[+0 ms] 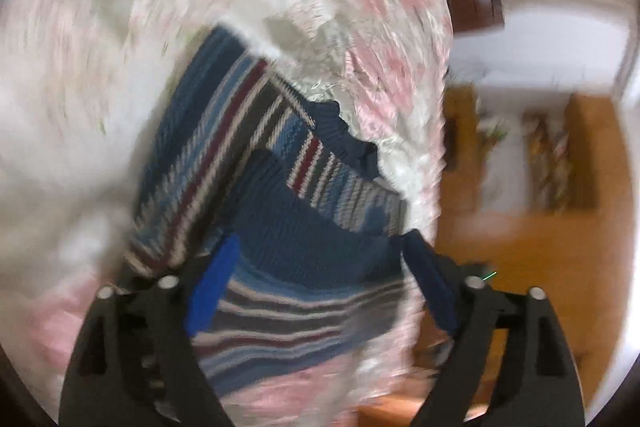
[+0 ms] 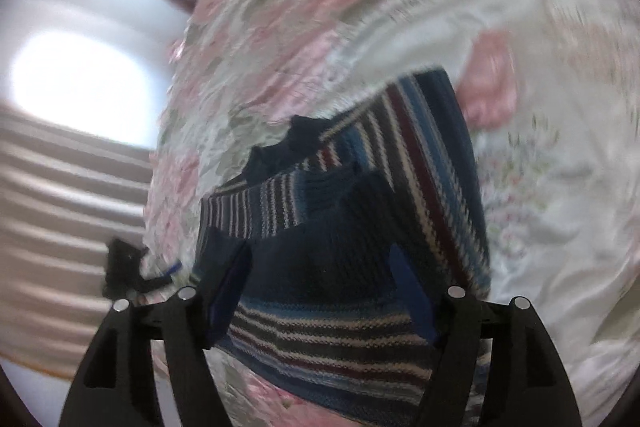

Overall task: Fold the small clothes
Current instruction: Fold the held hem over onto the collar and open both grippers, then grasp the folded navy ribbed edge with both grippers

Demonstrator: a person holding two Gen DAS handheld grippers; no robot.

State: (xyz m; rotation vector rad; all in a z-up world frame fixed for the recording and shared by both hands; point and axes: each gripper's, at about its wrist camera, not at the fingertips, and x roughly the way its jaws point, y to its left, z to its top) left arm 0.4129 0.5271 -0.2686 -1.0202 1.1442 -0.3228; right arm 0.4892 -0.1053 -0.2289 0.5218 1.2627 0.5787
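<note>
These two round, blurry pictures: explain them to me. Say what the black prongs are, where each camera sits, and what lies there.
Each picture comes from a fisheye camera mounted on a hand-held gripper, looking along its two fingers. A person carries one in each hand. The black prongs with blue pads are the left gripper and the right gripper. Both are open and hold nothing. Below them a striped knit sweater lies partly folded on a floral bedspread. The blur suggests motion.

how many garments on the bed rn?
1. A blue, white and maroon striped knit sweater lies partly folded on the pink floral bedspread, in front of both open grippers. Motion blur and framing may hide others.
</note>
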